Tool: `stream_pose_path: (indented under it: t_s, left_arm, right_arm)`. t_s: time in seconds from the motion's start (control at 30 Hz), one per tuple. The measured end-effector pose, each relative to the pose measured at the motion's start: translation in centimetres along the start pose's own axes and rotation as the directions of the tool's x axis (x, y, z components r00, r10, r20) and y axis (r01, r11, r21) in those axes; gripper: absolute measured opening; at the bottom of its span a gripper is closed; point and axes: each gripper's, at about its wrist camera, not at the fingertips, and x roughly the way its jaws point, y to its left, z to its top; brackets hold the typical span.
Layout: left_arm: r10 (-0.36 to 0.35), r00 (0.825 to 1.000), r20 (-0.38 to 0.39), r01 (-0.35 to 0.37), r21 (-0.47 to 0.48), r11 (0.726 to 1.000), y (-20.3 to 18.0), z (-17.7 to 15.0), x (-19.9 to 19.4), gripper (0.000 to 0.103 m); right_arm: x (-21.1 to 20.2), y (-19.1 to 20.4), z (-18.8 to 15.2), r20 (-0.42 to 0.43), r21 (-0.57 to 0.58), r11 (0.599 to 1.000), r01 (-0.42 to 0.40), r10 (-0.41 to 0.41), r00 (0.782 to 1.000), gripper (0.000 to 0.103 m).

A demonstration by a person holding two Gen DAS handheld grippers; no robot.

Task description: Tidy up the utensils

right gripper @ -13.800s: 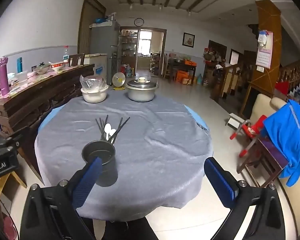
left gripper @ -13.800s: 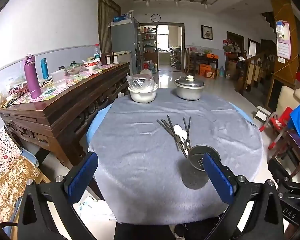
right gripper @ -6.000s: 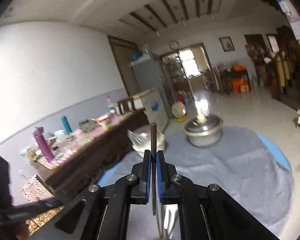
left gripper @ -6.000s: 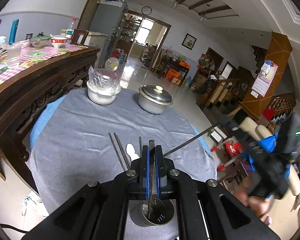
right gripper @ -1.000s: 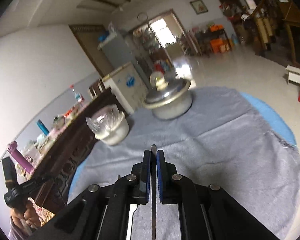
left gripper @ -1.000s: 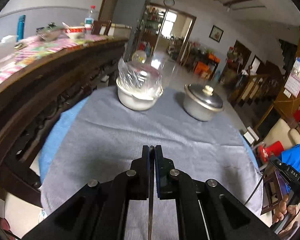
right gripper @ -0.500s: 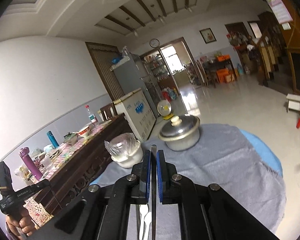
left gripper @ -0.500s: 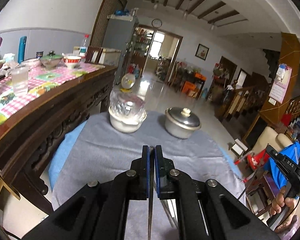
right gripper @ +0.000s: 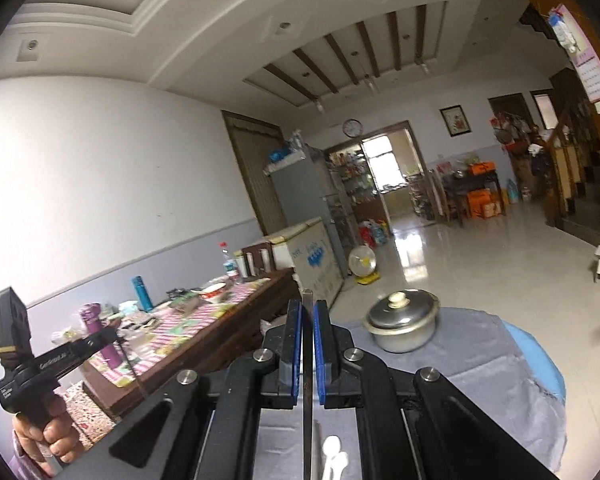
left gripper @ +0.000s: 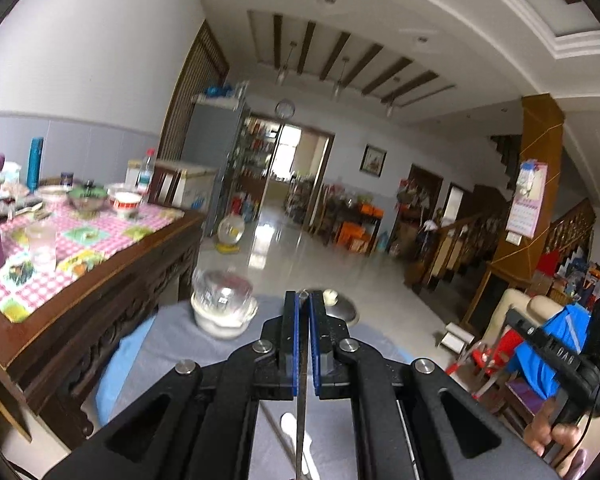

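My left gripper (left gripper: 303, 300) is shut on a dark chopstick (left gripper: 301, 428) that hangs down between its blue pads above the grey cloth. My right gripper (right gripper: 308, 308) is shut on another dark chopstick (right gripper: 307, 420), held upright between its pads. White spoons lie on the cloth below, in the left wrist view (left gripper: 296, 434) and in the right wrist view (right gripper: 332, 452). More chopsticks (left gripper: 278, 426) lie beside them. The utensil cup is hidden in both views. Each gripper shows at the edge of the other's view.
A lidded steel pot (right gripper: 402, 322) and a white bowl covered with plastic (left gripper: 223, 312) stand at the far side of the round table (right gripper: 500, 364). A dark wooden sideboard (left gripper: 80, 280) with bottles and dishes stands to the left.
Both grippers have tilted upward and risen, so more ceiling and less table shows. Each stays shut on its chopstick.
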Motion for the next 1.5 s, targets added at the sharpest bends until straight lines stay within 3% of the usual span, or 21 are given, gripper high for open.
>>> stream_pose_path:
  t_s: [0.17,0.37,0.87,1.13,1.2,1.23,1.3,1.37,1.43,1.5]
  left_arm:
    - [-0.045,0.999,0.028,0.045,0.007,0.999,-1.9,-0.1,-0.8,0.005]
    - [-0.091,0.996,-0.011,0.091,-0.022,0.996,-2.6,-2.1,-0.2,0.005]
    - [-0.043,0.981,-0.188,0.04,-0.02,0.999,-3.5,-10.6,2.4,0.005]
    - [-0.057,0.959,-0.277,0.045,-0.047,0.998,-2.4,-12.0,2.7,0.005]
    - [-0.067,0.958,-0.279,0.05,-0.067,0.997,-1.9,-11.7,2.1,0.01]
    - [-0.074,0.96,-0.272,0.055,-0.076,0.996,-1.6,-11.5,1.7,0.013]
    - [-0.066,0.968,-0.242,0.047,-0.084,0.995,-1.0,-10.9,0.6,0.037]
    - [-0.037,0.981,-0.193,0.022,-0.081,0.996,-0.5,-10.0,-0.7,0.049]
    - [-0.003,0.989,-0.149,-0.008,-0.068,0.998,0.0,-9.4,-2.0,0.051]
    - [0.052,0.991,-0.122,-0.06,-0.063,0.996,0.7,-8.9,-3.2,0.062]
  right_arm:
    - [-0.4,2.1,-1.2,-0.012,-0.025,0.999,-0.031,0.031,0.999,0.006]
    - [0.1,3.3,-4.4,-0.064,-0.031,0.999,-0.039,0.037,0.997,0.006]
    - [0.2,2.9,-11.3,-0.177,-0.034,0.999,-0.01,0.004,0.984,0.007]
    - [0.1,2.2,-12.8,-0.258,-0.009,1.0,-0.022,0.019,0.966,0.008]
    - [-0.1,2.1,-12.9,-0.272,0.022,0.999,-0.04,0.044,0.961,0.008]
    - [-0.4,1.9,-12.8,-0.272,0.039,0.998,-0.046,0.055,0.961,0.011]
    - [-1.2,1.7,-12.4,-0.244,0.06,0.997,-0.043,0.057,0.968,0.019]
    - [-2.5,1.6,-12.0,-0.198,0.076,0.996,-0.036,0.05,0.979,0.032]
    - [-4.0,1.6,-11.8,-0.136,0.086,0.996,-0.023,0.035,0.99,0.065]
    - [-5.7,1.4,-11.6,-0.063,0.089,0.996,-0.005,0.01,0.998,0.067]
